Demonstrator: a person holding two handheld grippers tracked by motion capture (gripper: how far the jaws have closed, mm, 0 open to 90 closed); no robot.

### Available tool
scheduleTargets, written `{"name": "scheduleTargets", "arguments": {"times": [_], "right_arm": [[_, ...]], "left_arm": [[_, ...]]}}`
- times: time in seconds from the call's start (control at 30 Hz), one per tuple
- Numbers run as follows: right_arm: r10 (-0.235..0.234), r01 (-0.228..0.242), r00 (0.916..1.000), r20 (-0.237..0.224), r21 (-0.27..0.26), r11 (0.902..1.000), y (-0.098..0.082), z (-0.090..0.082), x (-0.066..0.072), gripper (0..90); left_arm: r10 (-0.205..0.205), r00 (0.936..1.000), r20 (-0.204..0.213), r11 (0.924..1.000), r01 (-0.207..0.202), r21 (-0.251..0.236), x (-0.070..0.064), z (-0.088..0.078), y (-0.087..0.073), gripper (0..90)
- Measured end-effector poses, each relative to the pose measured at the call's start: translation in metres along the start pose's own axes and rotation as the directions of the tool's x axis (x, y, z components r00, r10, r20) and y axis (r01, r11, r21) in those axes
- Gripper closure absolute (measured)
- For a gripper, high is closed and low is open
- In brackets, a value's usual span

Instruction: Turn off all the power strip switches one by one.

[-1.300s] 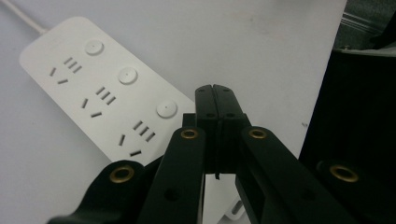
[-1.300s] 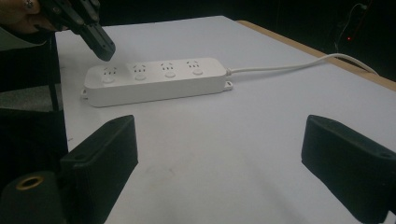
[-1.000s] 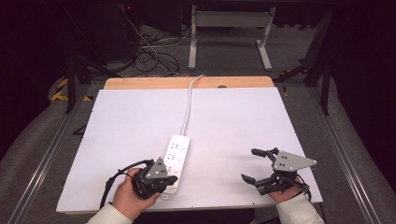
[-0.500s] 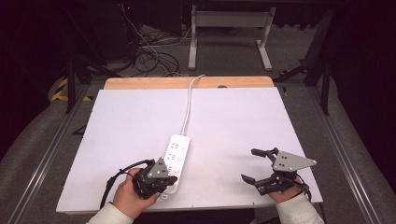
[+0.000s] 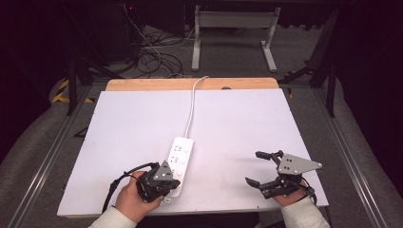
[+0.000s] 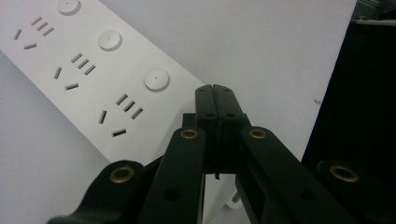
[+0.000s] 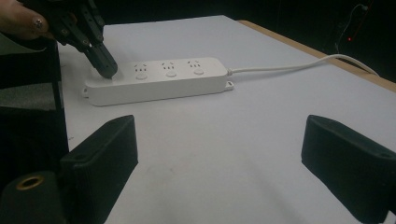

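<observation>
white plastic three-outlet power strip [image 5: 179, 157] near table centre, cord running far. my left gripper [image 7: 106, 69], jaws fully closed on nothing, presses its near end; i risk skidding it. right gripper [image 5: 267, 168] gapes empty, well apart.

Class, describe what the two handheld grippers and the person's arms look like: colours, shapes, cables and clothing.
Both grippers are black, with jointed links, brass-coloured pivot pins and blocky black jaw pads. The left gripper trails a black cable looping by the wrist. The right gripper carries a grey three-cornered plate dotted with small dark holes. Both forearms wear a light sleeve.
</observation>
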State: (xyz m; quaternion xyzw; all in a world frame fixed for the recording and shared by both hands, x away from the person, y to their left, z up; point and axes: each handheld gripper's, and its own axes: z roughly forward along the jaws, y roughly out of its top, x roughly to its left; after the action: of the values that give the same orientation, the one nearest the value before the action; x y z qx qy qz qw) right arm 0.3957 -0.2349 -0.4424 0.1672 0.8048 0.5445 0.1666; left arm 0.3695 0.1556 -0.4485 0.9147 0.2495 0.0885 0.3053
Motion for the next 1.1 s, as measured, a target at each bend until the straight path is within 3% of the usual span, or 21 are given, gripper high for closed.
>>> {"name": "scheduleTargets", "arguments": {"times": [0.17,0.33,0.5,0.67,0.87,0.97,1.03,1.1], "right_arm": [[0.0,0.0,1.0,0.0,0.0,1.0,0.0,0.0,0.0,11.2],[-0.002,0.002,1.0,0.0,0.001,1.0,0.0,0.0,0.0,11.2],[0.0,0.0,1.0,-0.001,0.003,1.0,0.0,0.001,0.001,11.2],[-0.002,0.002,1.0,0.0,0.004,1.0,0.001,0.001,0.002,11.2],[0.0,0.0,1.0,-0.001,0.004,1.0,0.001,0.001,0.002,11.2],[-0.001,0.001,1.0,-0.001,0.006,1.0,0.001,0.001,0.002,11.2],[-0.001,0.001,1.0,0.0,0.003,1.0,0.001,0.001,0.002,11.2],[-0.004,0.004,1.0,0.001,0.001,1.0,0.001,0.0,0.001,11.2]], "left_arm": [[0.009,0.9999,-0.007,0.9999,-0.009,0.013,-0.002,0.003,0.001,90.0],[-0.015,0.9999,0.006,0.9998,0.014,0.014,0.0,0.003,0.001,90.0],[0.003,0.9998,-0.019,0.9995,-0.003,0.031,-0.004,0.003,0.002,90.0],[-0.013,0.9999,-0.008,0.9998,0.013,0.016,-0.002,0.004,0.001,90.0],[-0.017,0.9996,-0.021,0.9993,0.018,0.032,-0.005,0.005,0.002,90.0],[-0.038,0.9991,-0.016,0.9992,0.039,0.013,-0.003,0.005,0.002,90.0],[-0.018,0.9981,-0.058,0.9991,0.016,-0.04,-0.007,-0.001,0.004,90.0],[-0.026,0.9996,-0.014,0.9937,0.025,-0.109,-0.005,-0.014,0.008,90.0]]}}
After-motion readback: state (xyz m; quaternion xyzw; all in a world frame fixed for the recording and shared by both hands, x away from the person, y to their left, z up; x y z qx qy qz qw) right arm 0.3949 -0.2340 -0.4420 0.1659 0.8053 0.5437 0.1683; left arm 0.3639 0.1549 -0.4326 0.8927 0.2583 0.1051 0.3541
